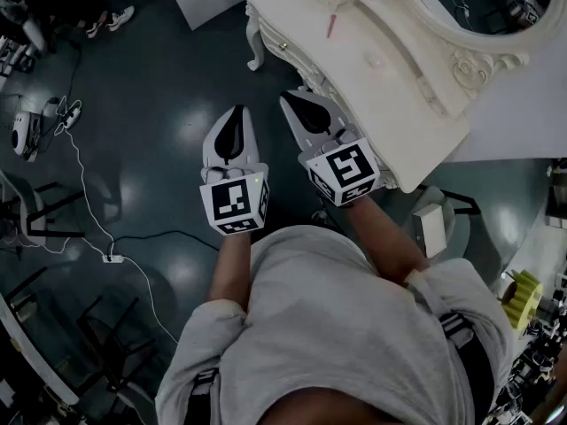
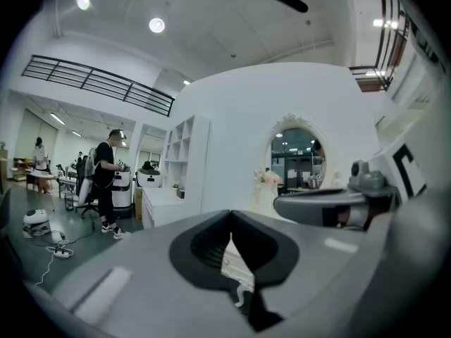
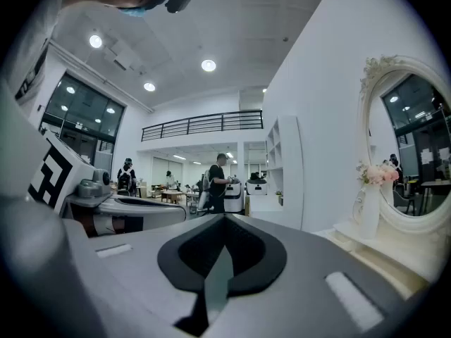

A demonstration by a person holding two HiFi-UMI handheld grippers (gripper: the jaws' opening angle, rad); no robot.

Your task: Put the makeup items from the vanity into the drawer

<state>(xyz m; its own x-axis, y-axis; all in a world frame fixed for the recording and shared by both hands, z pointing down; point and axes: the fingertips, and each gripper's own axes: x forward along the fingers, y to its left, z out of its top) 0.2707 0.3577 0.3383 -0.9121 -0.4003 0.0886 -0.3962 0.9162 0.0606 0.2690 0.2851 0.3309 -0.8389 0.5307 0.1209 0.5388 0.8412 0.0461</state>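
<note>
L gripper (image 1: 234, 120) & R gripper (image 1: 300, 106), jaws together, by vanity (image 1: 390, 91).

Cream-white vanity (image 1: 372, 69); pink makeup item (image 1: 331, 25); grey left claw (image 1: 234, 124), right claw (image 1: 298, 106); black-white marker cubes (image 1: 235, 204); dark floor (image 1: 159, 104).

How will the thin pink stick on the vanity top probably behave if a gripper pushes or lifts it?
The thin pink stick is slim and small, so probably light. It lies flat on the smooth vanity top, so a push may slide it or, if round, roll it. Being so narrow, it may slip from a pinch off centre.
</note>
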